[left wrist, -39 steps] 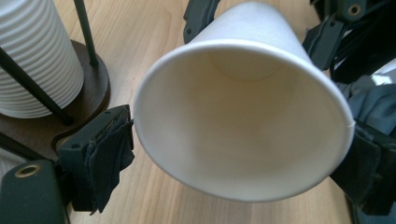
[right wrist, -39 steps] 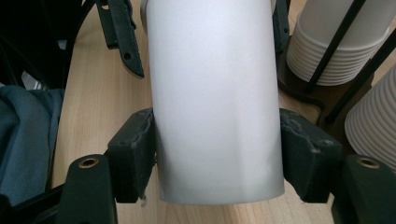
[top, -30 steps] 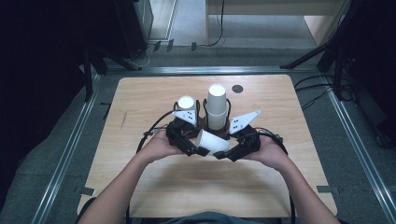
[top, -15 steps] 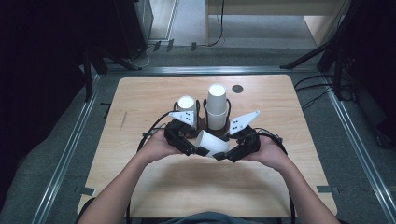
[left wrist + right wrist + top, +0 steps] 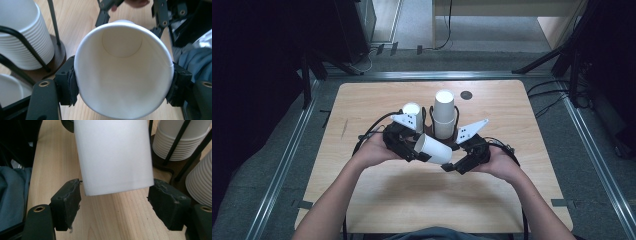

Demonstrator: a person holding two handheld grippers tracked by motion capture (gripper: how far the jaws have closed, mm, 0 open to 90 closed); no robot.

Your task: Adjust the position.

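Midway through a handover of one paper cup [image 5: 433, 148], judging by the grips: taken off and now passing from one hand to the other. Lying on its side above the worktop [image 5: 412, 200], just in front of the tall stack [image 5: 444, 112] in its wire stand [image 5: 53, 27], mouth toward the left hand. Gripped across the rim by the left tongs [image 5: 122, 87], jaws just closed in, pads pressing on both sides and squeezing the mouth slightly oval. Base end sitting between the jaws of the right tongs [image 5: 116, 205], just opened and now standing wide, pads clear of the wall on either side, so no hold there. Next, most likely: drawing the right tongs back from the base without brushing it, then carrying the cup away from the tall stack with the left alone. Calls for a light, steady squeeze, since thin paper buckles easily, and for a path clear of the shorter stack [image 5: 412, 112] just left of the tall one.
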